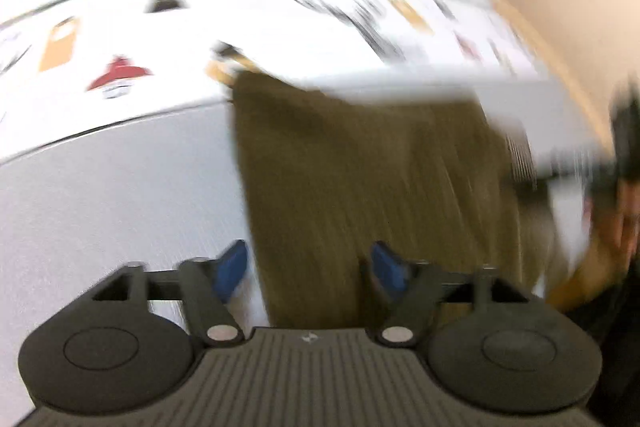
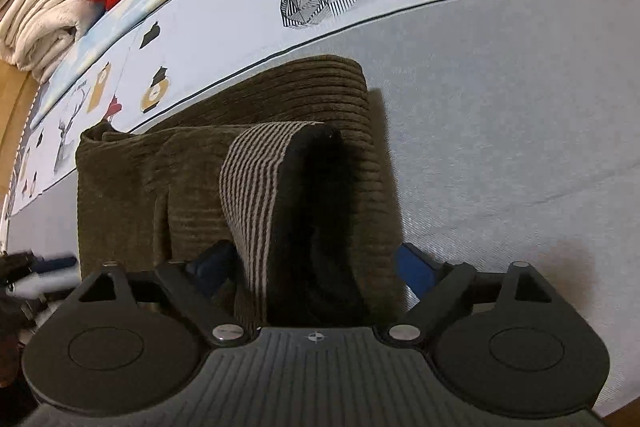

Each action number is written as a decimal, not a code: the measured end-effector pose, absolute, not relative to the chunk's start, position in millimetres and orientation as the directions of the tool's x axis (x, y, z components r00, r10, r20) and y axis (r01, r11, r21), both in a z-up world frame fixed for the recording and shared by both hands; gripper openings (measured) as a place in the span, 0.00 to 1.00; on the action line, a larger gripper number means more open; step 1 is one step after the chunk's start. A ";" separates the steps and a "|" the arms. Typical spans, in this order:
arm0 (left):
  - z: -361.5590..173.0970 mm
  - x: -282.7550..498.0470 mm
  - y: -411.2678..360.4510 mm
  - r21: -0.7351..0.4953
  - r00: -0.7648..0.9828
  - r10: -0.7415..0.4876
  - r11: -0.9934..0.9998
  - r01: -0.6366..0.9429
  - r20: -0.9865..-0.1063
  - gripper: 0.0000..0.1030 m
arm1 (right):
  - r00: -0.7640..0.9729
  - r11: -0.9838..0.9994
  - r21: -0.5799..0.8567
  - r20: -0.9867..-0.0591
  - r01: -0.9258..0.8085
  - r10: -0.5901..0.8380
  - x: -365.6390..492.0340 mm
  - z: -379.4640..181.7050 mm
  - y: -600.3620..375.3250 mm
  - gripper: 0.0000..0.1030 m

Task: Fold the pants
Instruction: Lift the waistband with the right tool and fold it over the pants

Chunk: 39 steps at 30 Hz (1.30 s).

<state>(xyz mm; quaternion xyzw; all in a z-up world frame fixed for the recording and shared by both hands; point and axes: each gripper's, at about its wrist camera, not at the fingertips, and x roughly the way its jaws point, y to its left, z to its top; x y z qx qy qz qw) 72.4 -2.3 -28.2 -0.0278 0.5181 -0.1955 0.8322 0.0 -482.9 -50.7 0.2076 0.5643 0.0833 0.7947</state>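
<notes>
Both tools stand with jaws apart, my right tool (image 2: 320,263) straddling the striped waistband (image 2: 256,187) of the olive corduroy pants (image 2: 192,179), which lie partly folded on the grey bedspread (image 2: 500,107). My left tool (image 1: 308,267) hovers over their blurred edge. I'd close squarely on the waistband, then lift evenly.

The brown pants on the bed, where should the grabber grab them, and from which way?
Probably the near edge of the brown corduroy pants, where the striped lining flips up toward the right gripper. That flap stands off the grey bedcover, so open jaws could slide in from the front, one each side. The flat middle offers no edge to pinch.
</notes>
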 end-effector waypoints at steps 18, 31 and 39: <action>-44.4 135.5 8.2 -0.418 0.411 -0.428 0.900 0.119 -0.805 0.30 | 0.479 0.881 0.471 -0.783 0.039 0.397 3.3 -24.7 -476.4 0.43; 18.0 160.2 116.4 -0.321 0.742 -0.168 0.945 -0.067 -0.649 0.01 | 0.658 0.935 0.351 -0.693 -0.047 0.293 75.3 0.3 -407.2 0.48; 7.6 156.4 70.0 -0.376 0.567 -0.449 0.893 0.249 -0.691 0.17 | 0.550 0.957 0.275 -0.816 0.096 0.179 102.1 -30.3 -409.8 0.62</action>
